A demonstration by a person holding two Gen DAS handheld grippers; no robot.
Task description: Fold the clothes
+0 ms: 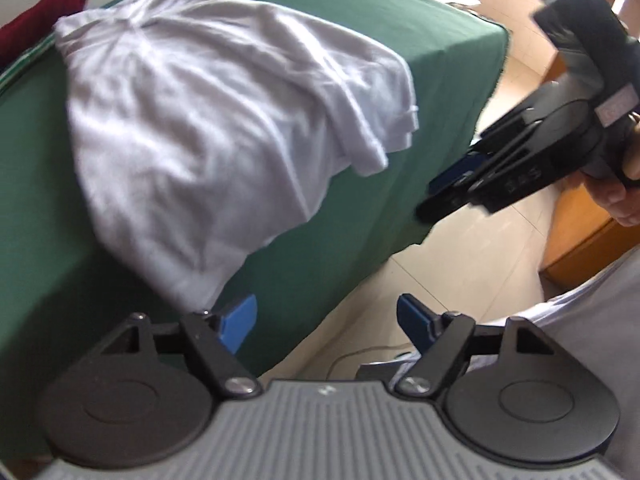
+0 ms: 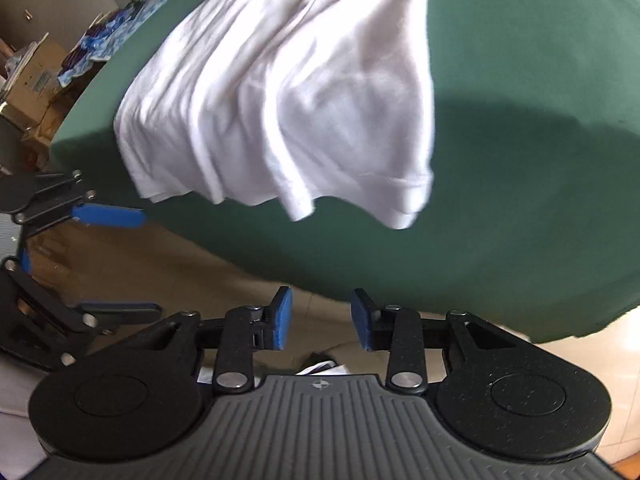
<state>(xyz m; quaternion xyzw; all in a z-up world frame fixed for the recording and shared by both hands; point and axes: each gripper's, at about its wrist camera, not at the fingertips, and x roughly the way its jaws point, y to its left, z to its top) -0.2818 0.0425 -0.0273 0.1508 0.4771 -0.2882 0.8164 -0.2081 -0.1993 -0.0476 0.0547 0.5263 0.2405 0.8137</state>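
A crumpled white garment (image 1: 208, 120) lies on the green-covered table (image 1: 360, 40), its hem reaching close to the table's near edge. My left gripper (image 1: 326, 322) is open with nothing between its blue pads; it hovers over the near edge, beside the garment's lower corner. In the right wrist view the white garment (image 2: 280, 100) spreads across the green table (image 2: 520, 160). My right gripper (image 2: 321, 320) is open and empty, off the table edge over the floor. The left gripper (image 2: 120, 260) shows at the left with its fingers wide apart. The right gripper (image 1: 436, 196) points at the table's side.
A dark red cloth (image 1: 40, 12) lies at the table's far left. Wooden furniture (image 1: 580, 240) stands on the tiled floor (image 1: 460, 264) to the right. Cardboard boxes (image 2: 36, 76) and a blue patterned cloth (image 2: 120, 28) sit beyond the table. A person's hand (image 1: 624, 200) holds the right gripper.
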